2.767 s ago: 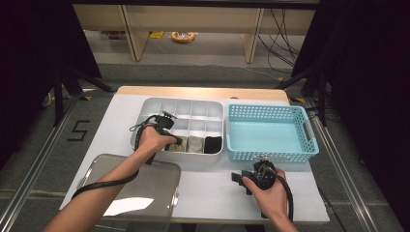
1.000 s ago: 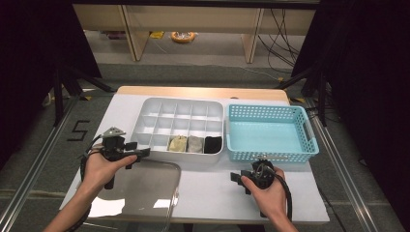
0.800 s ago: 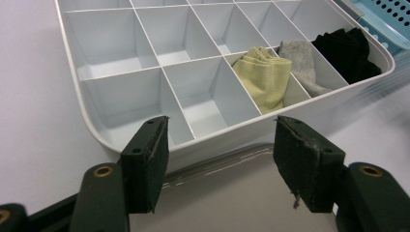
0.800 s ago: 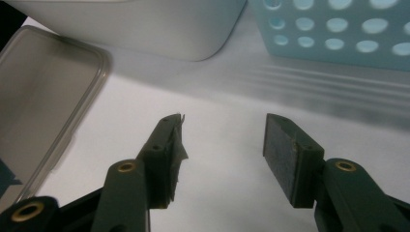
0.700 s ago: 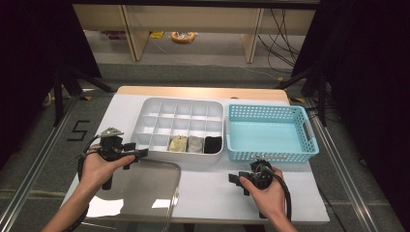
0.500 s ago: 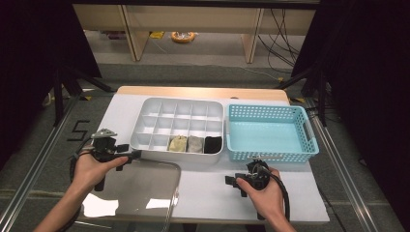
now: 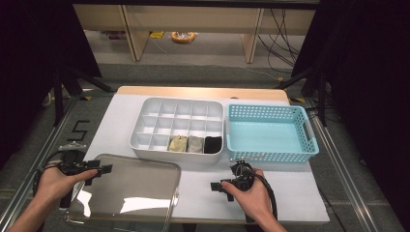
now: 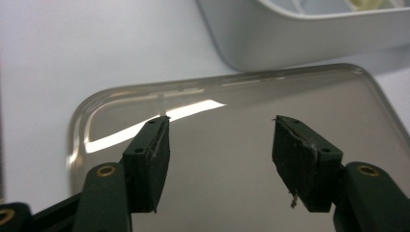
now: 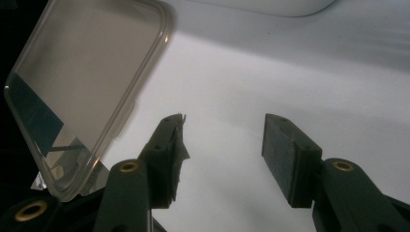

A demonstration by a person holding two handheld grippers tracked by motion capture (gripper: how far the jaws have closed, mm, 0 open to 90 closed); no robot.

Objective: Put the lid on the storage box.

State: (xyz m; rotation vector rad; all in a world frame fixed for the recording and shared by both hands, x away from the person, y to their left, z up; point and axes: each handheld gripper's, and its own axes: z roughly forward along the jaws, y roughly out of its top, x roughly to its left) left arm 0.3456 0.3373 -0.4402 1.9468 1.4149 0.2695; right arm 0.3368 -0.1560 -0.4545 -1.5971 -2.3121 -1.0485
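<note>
Each black plastic tool [image 8: 220, 162] has two flat ridged pads [image 8: 302, 162], gold screws and a black cable.

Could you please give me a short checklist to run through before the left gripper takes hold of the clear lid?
1. Left gripper jaws open, nothing between them: ok.
2. Left gripper over the clear lid: ok, above its left part; contact cannot tell.
3. Lid lying flat on the table, apart from the divided tray: ok.
4. Right gripper off the lid, jaws open and empty: ok.
5. Three rolled items sitting inside their front compartments: ok.
6. Blue basket away from the lid: ok.
</note>
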